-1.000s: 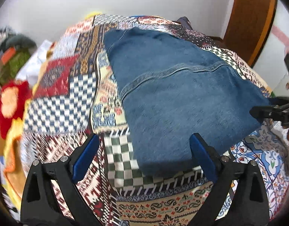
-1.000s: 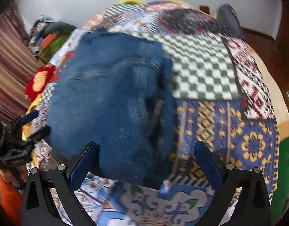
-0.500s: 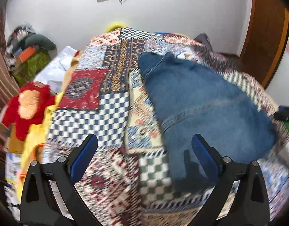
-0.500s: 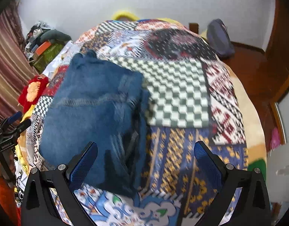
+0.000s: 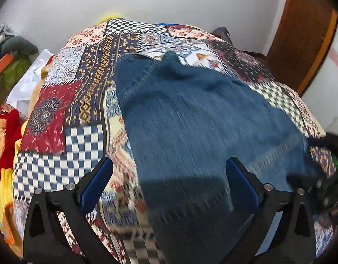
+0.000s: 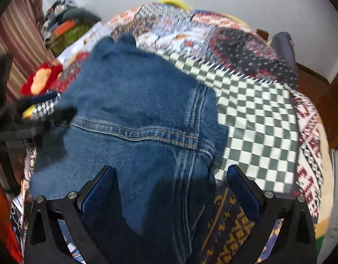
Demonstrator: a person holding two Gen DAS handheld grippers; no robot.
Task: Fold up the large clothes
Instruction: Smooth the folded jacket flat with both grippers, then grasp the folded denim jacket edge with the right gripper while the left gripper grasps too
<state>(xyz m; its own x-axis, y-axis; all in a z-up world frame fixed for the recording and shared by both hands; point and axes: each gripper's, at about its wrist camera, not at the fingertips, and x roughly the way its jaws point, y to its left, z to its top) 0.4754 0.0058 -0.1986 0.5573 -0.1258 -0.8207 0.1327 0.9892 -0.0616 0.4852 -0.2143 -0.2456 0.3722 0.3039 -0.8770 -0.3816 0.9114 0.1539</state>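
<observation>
- On the patchwork bedspread [image 5: 85, 136] lies the folded pair of jeans [image 5: 202, 127], a thick blue denim slab, several layers deep along its near edge, running from the near edge of the bed toward the far wall.
- Long axis: roughly straight ahead of both claws, near end close under the fingers, far end tapering to a rumpled lump.
- Left gripper [image 5: 169, 182]: fingers spread wide, nothing between them. Its right finger overlaps the denim in view; its left finger sits over bare bedspread. So the garment lies ahead and to the right of this claw.
- Right gripper [image 6: 171, 187]: also spread wide, empty. Its left finger is over the denim, its right over checked cloth; the garment lies ahead and to the left.
- Judgement: the two claws flank the near end about evenly, neither clearly nearer. A further fold would likely take the near corners and carry them along the long axis.
- Whether any finger touches the cloth cannot be told; both views are motion-blurred.
- Denim: heavy, stiff-looking weave, faded nap, tan double stitching along a curved yoke seam [image 6: 133, 134] that crosses the slab, and a side seam running lengthwise.
- Bedspread: thin printed cotton, checks and floral blocks, lying fairly flat.
- Beyond: red and orange plush toy [image 5: 1, 132] at the bed's left side, wooden door [image 5: 301, 33] right.
</observation>
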